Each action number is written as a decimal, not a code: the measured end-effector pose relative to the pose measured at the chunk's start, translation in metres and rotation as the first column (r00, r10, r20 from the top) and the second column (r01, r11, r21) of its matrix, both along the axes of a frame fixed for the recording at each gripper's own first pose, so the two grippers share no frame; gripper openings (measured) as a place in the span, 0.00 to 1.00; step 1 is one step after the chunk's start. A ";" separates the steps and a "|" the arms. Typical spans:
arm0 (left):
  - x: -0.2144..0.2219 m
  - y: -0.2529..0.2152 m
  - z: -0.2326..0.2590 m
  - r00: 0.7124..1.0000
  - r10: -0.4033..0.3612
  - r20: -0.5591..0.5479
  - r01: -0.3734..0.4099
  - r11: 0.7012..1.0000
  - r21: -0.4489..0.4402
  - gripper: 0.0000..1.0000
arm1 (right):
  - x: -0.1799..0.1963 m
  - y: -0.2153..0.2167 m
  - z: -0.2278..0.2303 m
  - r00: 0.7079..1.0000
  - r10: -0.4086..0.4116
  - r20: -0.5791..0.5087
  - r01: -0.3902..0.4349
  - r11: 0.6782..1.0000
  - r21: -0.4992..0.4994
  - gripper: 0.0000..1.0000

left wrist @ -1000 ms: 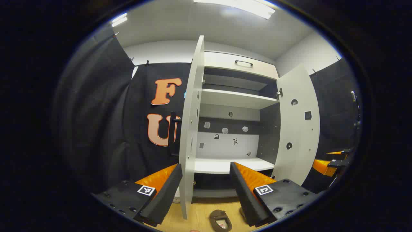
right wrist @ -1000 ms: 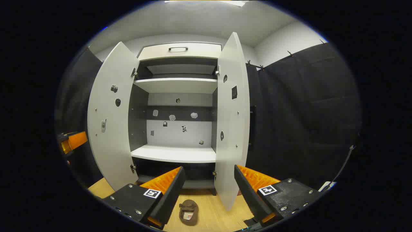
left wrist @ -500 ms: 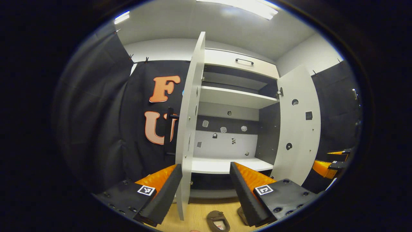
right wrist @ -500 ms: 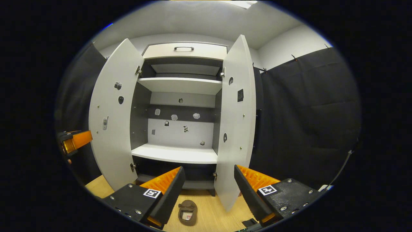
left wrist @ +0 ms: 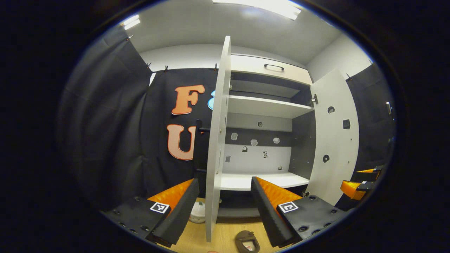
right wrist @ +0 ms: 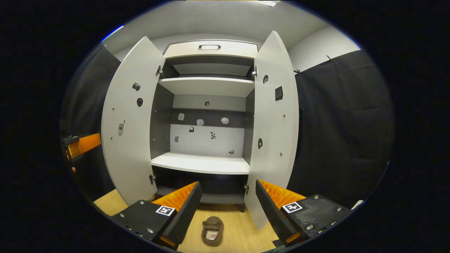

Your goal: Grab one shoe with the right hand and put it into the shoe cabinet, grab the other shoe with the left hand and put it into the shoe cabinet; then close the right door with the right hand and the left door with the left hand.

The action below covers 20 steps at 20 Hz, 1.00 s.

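Right tongs (right wrist: pixel 226 205) and left tongs (left wrist: pixel 224 200) both gape apart, holding nothing. One brown shoe (right wrist: pixel 212 231) lies on the floor (right wrist: pixel 242 239) before the open cabinet (right wrist: pixel 200 163). Risk: the right door (right wrist: pixel 274 126) stands close beside the reach path; a careless descent could knock it.

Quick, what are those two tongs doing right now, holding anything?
Left tongs: open, holding nothing.
Right tongs: open, holding nothing; the small brown fabric shoe lies on the wooden floor below them.
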<state>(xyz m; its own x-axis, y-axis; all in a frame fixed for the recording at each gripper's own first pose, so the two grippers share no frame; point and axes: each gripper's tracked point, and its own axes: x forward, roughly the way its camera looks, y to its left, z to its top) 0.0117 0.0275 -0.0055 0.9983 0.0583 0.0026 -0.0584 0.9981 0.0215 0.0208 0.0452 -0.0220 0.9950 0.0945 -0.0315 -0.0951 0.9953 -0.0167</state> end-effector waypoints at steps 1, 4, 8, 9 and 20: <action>0.000 0.001 0.001 1.000 0.005 0.000 -0.005 1.000 0.002 0.99 | 0.004 0.000 -0.003 1.000 0.004 -0.006 -0.004 1.000 0.001 0.95; 0.002 0.004 -0.002 1.000 0.017 0.000 -0.017 1.000 0.009 0.96 | 0.011 0.003 -0.013 0.999 0.012 -0.030 -0.012 1.000 0.009 0.95; 0.006 0.000 -0.002 1.000 0.010 0.002 -0.010 1.000 0.005 0.96 | 0.021 0.006 -0.029 0.998 0.012 -0.058 -0.012 1.000 0.001 0.95; 0.008 -0.001 -0.002 1.000 0.007 0.001 -0.007 1.000 0.003 0.96 | 0.024 0.006 -0.036 0.998 0.009 -0.069 -0.010 1.000 -0.006 0.95; 0.015 -0.009 -0.024 0.999 -0.012 -0.047 0.013 1.000 0.006 0.96 | 0.057 0.024 -0.204 0.930 0.030 -0.366 -0.048 0.998 -0.040 0.95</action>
